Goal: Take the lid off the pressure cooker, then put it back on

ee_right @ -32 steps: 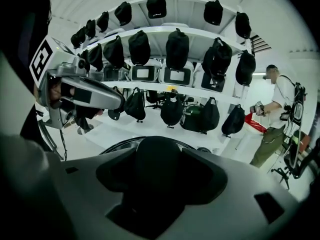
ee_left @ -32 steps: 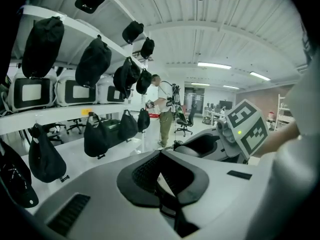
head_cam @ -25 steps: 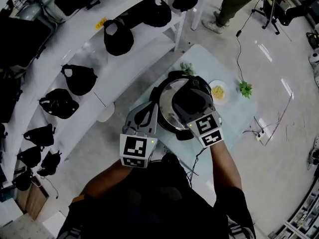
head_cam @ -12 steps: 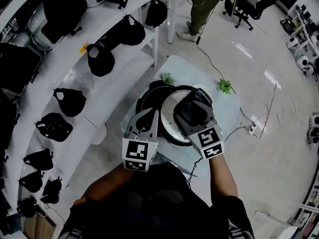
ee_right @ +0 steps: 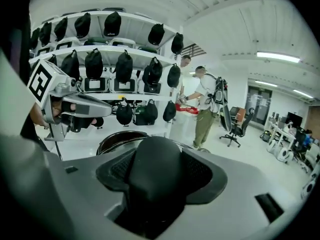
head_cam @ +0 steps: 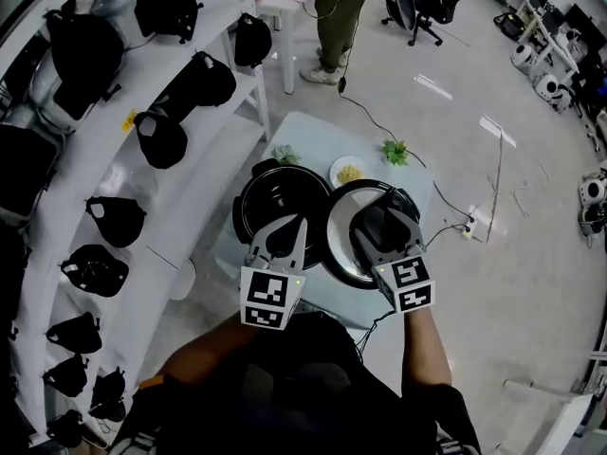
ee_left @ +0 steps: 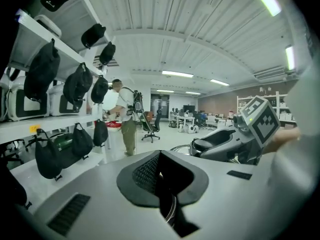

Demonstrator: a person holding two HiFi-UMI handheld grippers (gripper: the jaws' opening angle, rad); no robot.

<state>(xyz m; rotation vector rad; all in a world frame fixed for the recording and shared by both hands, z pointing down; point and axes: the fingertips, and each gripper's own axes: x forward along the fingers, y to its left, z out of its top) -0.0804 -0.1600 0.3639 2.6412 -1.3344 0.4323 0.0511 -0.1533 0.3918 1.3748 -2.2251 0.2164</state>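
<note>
The black pressure cooker pot (head_cam: 268,200) stands open on a small pale table (head_cam: 313,133). Its round lid (head_cam: 340,254), silver with a black handle, hangs to the right of the pot and overlaps the pot's right edge. My right gripper (head_cam: 379,224) is shut on the lid's black handle (ee_right: 152,176), which fills the space between its jaws. At the pot's near side, my left gripper (head_cam: 285,235) is shut on the pot's rim; a thin metal edge (ee_left: 172,211) shows between its jaws. In the right gripper view the pot's rim (ee_right: 116,136) lies ahead on the left.
A small plate of yellow food (head_cam: 349,172) and two green sprigs (head_cam: 284,154) (head_cam: 395,151) lie at the table's far side. White shelves hung with black bags (head_cam: 159,136) run along the left. A person (head_cam: 332,22) stands beyond the table. A cable (head_cam: 446,221) trails on the floor.
The lid was sitting on the pot; now my right gripper has carried it off to the right, and the pot stands open. My left gripper has stayed at the pot's near rim.
</note>
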